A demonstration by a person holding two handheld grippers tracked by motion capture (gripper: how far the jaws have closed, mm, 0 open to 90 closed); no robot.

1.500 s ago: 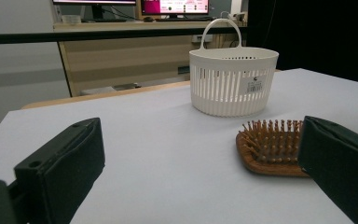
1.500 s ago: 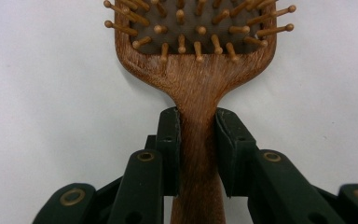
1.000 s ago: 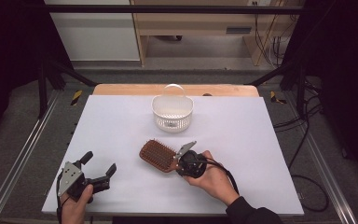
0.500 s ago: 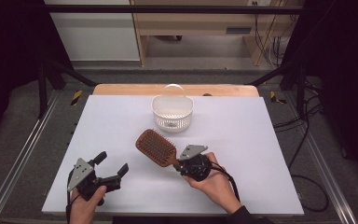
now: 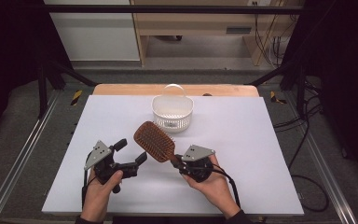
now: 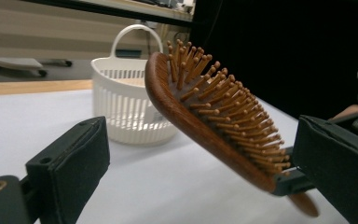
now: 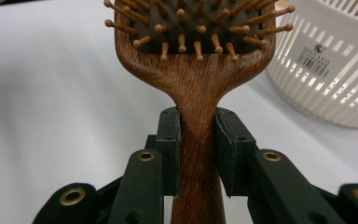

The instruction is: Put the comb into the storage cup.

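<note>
The wooden hairbrush (image 5: 154, 141) is held up off the white desk (image 5: 261, 140), clamped by its handle in the right gripper (image 5: 181, 163), whose two black fingers (image 7: 168, 149) pinch the narrow neck of the handle from both sides, just below the paddle head. The head tilts up and away from that hand toward the far left, with the bristles facing up and toward the person. The left gripper (image 5: 130, 156) is just beside the brush head, at the near left of the desk; its fingers (image 6: 72, 161) are spread wide with nothing between their pads, and in the left gripper view the brush shows between them, farther off and untouched. A white slotted basket (image 5: 173, 112) with an upright handle stands on the desk beyond the brush, near its tip but apart from it.
</note>
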